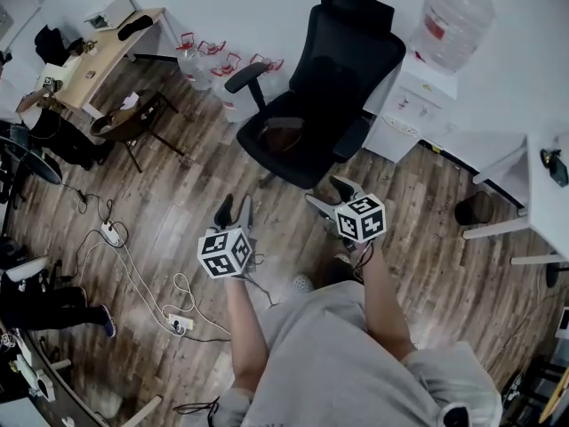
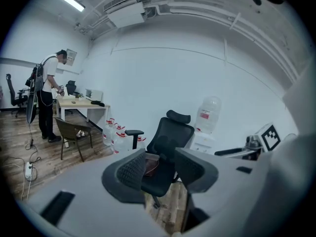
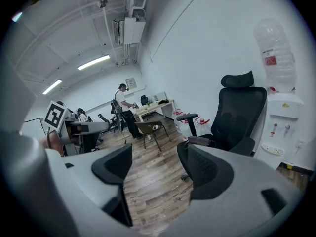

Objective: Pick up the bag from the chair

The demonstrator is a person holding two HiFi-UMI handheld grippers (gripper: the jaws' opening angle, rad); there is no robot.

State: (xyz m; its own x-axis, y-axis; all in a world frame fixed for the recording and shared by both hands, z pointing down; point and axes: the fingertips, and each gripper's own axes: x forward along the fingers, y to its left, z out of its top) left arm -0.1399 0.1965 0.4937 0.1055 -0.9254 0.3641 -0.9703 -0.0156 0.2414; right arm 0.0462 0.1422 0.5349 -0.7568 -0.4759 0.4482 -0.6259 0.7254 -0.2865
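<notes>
A dark brown bag lies on the seat of a black office chair standing on the wood floor ahead of me. Both grippers hover short of the chair's front edge, apart from it. My left gripper is open and holds nothing; in the left gripper view the bag shows in the gap of that gripper, some way off. My right gripper is also open and holds nothing. In the right gripper view the bag and chair lie right of that gripper.
A water dispenser stands right of the chair, several water jugs left of it. A brown chair and a desk are at the far left, where a person stands. Cables and a power strip lie on the floor. A white table is at the right.
</notes>
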